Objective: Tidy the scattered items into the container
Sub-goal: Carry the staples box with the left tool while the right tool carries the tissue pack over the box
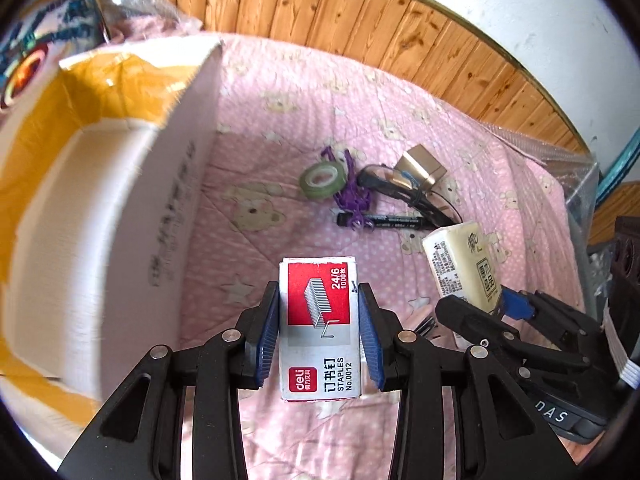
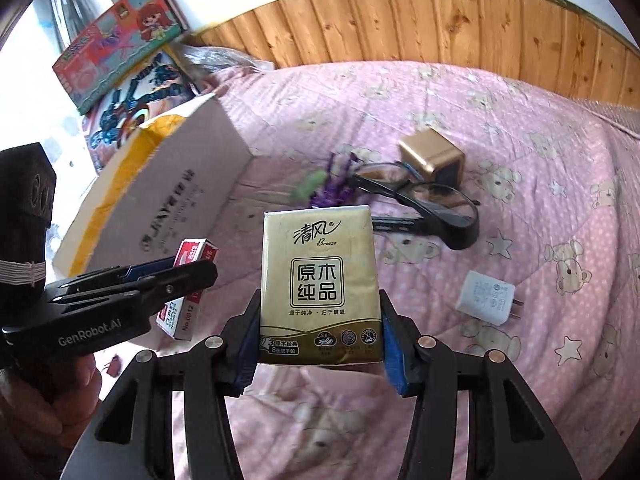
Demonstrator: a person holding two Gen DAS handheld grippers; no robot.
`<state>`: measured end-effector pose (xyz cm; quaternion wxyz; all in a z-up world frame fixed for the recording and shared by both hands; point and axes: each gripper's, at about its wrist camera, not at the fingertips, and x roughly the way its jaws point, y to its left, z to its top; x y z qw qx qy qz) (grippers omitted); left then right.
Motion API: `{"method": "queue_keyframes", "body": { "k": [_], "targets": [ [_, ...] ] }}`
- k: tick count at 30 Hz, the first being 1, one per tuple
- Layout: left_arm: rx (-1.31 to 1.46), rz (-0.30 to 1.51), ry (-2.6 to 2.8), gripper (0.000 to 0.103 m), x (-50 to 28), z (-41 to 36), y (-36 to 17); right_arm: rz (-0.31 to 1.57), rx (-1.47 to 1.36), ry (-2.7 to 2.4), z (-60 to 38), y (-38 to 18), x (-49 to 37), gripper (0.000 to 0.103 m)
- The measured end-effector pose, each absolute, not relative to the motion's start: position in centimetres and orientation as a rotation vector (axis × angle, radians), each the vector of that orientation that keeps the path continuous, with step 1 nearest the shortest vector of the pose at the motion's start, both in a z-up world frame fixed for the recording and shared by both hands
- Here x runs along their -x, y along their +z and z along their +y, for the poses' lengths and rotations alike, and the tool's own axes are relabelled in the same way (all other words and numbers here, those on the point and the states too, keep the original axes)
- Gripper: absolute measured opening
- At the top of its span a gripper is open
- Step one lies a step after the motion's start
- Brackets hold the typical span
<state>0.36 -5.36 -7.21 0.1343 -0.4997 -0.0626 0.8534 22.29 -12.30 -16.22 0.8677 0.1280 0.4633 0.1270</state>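
Note:
My left gripper (image 1: 319,300) is shut on a red and white staples box (image 1: 320,328), lifted above the pink quilt. My right gripper (image 2: 320,300) is shut on a gold tissue pack (image 2: 320,284), which shows too at the right of the left wrist view as the tissue pack (image 1: 464,264). The open cardboard box (image 1: 120,208), lined with yellow tape, stands to the left; in the right wrist view the cardboard box (image 2: 168,200) lies behind the left gripper (image 2: 180,270). On the quilt lie a green tape roll (image 1: 323,180), a purple coil cord (image 1: 352,196), a black marker (image 1: 384,221), glasses (image 2: 432,200), a gold cube (image 2: 432,156) and a white charger (image 2: 488,296).
A wooden panel wall (image 1: 380,20) runs behind the bed. Toy boxes (image 2: 120,44) are stacked at the far left beside a crumpled plastic bag (image 2: 224,58). A clear plastic bin (image 1: 580,184) stands at the right edge of the quilt (image 2: 520,100).

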Motion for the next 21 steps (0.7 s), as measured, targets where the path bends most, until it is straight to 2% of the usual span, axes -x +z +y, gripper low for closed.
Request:
{"method": "queue_keyframes", "body": {
  "k": [9,16,20,21],
  "targets": [
    [1.358,-0.114,2.579,0.039,-2.0,-8.1,-3.2,0.919,-0.231,0.293,-8.9,-13.0,-21.9,0.052],
    [1.336,-0.14,2.637,0.039,-2.3,-11.5,-1.4,0.872,-0.169,0.343,-5.5,-9.7,-21.8,0.052],
    [1.308,-0.107,2.633,0.039,-2.4,-13.7,-0.6,0.849,-0.138,0.372,-3.4,-8.3,-21.9,0.052],
    [1.268,-0.024,2.531,0.039,-2.3,-14.2,-0.4,0.845,-0.137,0.371,-2.8,-8.0,-22.0,0.052]
  ]
}}
